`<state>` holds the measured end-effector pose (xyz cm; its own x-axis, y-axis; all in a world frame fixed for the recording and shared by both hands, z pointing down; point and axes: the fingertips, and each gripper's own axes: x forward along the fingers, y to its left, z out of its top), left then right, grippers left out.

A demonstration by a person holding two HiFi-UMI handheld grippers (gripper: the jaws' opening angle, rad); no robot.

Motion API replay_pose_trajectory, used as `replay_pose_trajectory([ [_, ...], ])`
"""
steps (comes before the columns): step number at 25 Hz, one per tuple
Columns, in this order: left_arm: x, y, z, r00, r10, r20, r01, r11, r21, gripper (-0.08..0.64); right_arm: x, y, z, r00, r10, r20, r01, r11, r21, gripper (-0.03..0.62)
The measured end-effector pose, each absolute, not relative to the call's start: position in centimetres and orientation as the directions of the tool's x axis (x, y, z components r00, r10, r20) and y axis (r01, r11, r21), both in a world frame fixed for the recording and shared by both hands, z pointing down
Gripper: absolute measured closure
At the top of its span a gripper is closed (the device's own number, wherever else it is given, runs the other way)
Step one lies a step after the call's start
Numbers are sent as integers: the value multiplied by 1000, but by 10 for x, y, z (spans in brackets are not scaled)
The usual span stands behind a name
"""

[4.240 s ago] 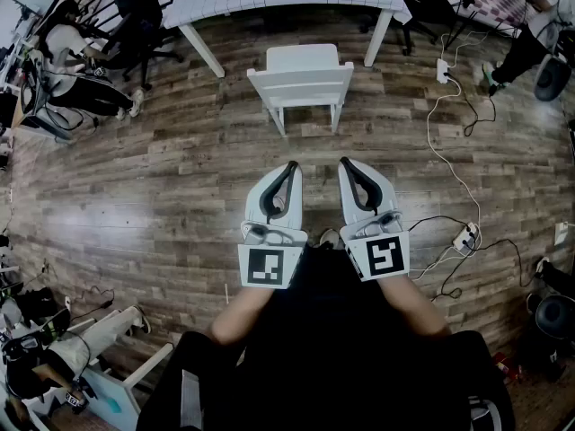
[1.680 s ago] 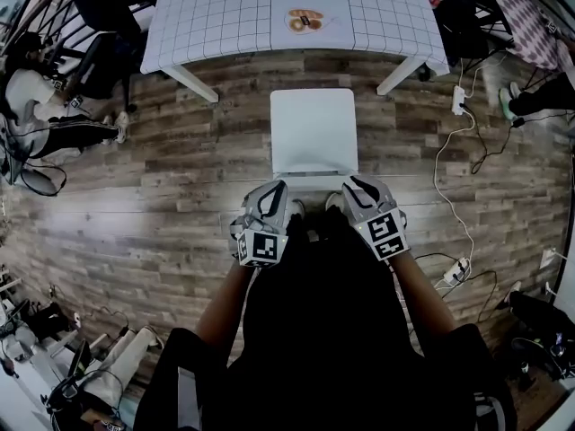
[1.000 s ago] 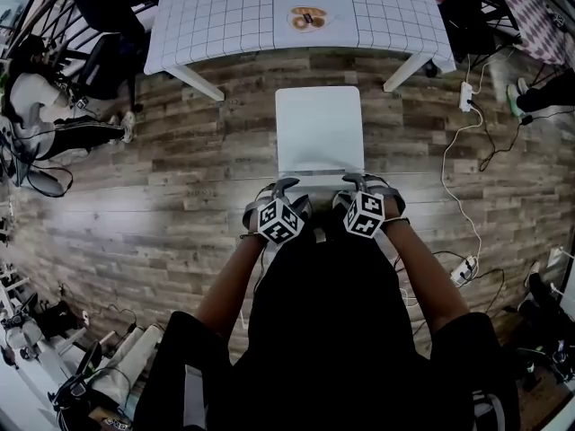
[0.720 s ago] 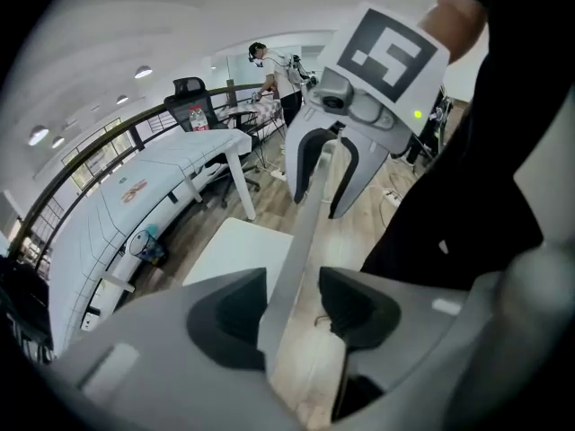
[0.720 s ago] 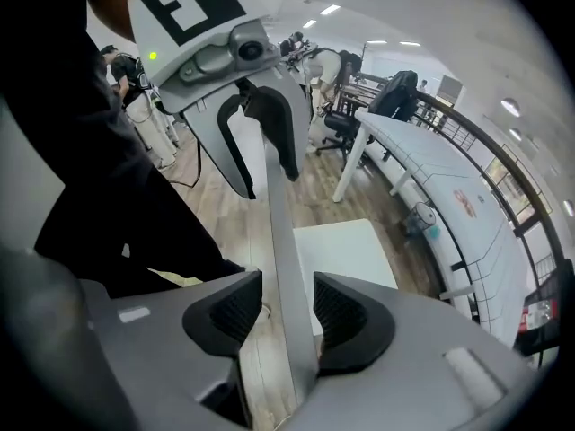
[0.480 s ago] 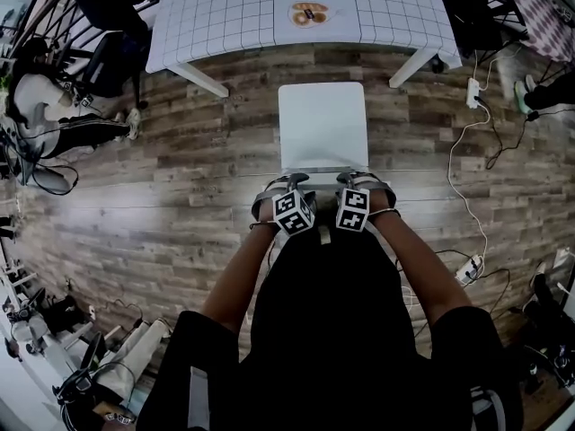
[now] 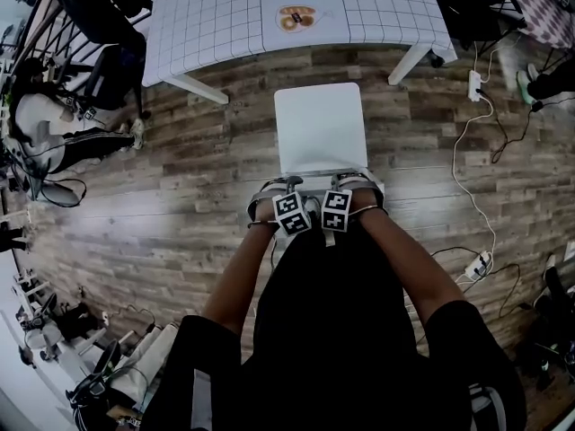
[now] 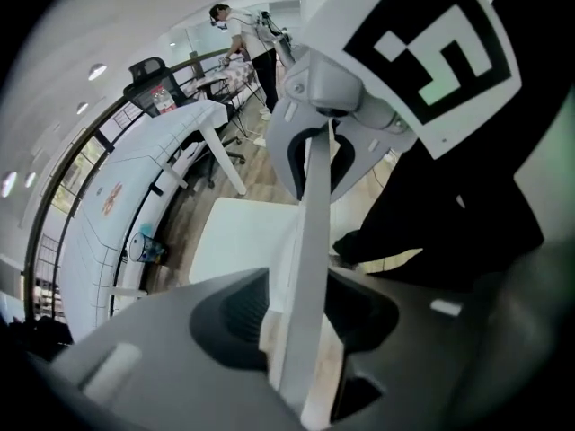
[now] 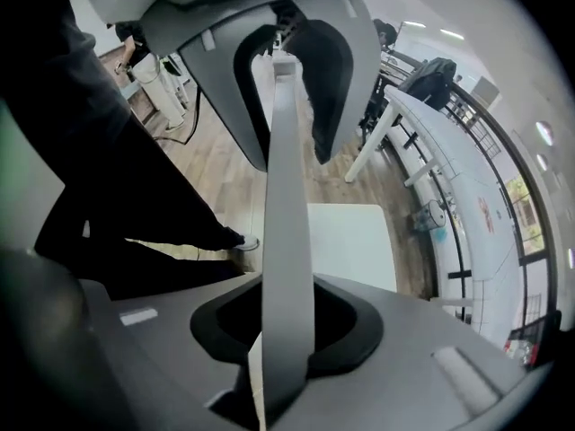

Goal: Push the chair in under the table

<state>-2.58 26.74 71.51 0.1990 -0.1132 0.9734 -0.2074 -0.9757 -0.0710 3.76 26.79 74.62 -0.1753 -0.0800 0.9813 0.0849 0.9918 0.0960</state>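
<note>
Chair [image 7: 320, 128] just before the table [image 7: 225, 16], not under it; power strip [image 7: 473, 84] on floor [image 7: 171, 218] at right.

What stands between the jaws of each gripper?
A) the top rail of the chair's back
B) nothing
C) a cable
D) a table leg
A: in both gripper views the chair's top rail runs between the closing jaws of the left gripper and the right gripper.

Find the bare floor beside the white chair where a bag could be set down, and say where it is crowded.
Bare wood floor lies left of the chair, out to the table leg, and right of it, up to the power strip. Crowded: the far left, where a seated person and office chairs stand.
</note>
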Motion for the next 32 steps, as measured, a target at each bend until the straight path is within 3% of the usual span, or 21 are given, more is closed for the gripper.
replay_pose_trajectory([
  [2,-26,265,723,189,-90,978,-203,-978,-50,385,36,268,751,-175,-80,981,156,982,108,483],
  [4,-27,265,731,202,-68,977,-226,-974,-21,385,35,270,754,-185,-35,982,144,988,63,494],
  [9,-31,268,753,132,-84,988,-160,-985,-62,468,34,267,754,-193,-25,981,106,993,46,515],
  [17,-32,269,751,110,14,994,-219,-975,38,456,35,268,755,-194,-26,981,97,994,46,528],
  [32,-30,216,749,119,29,992,-204,-977,53,463,36,210,750,-198,-26,980,107,993,48,523],
])
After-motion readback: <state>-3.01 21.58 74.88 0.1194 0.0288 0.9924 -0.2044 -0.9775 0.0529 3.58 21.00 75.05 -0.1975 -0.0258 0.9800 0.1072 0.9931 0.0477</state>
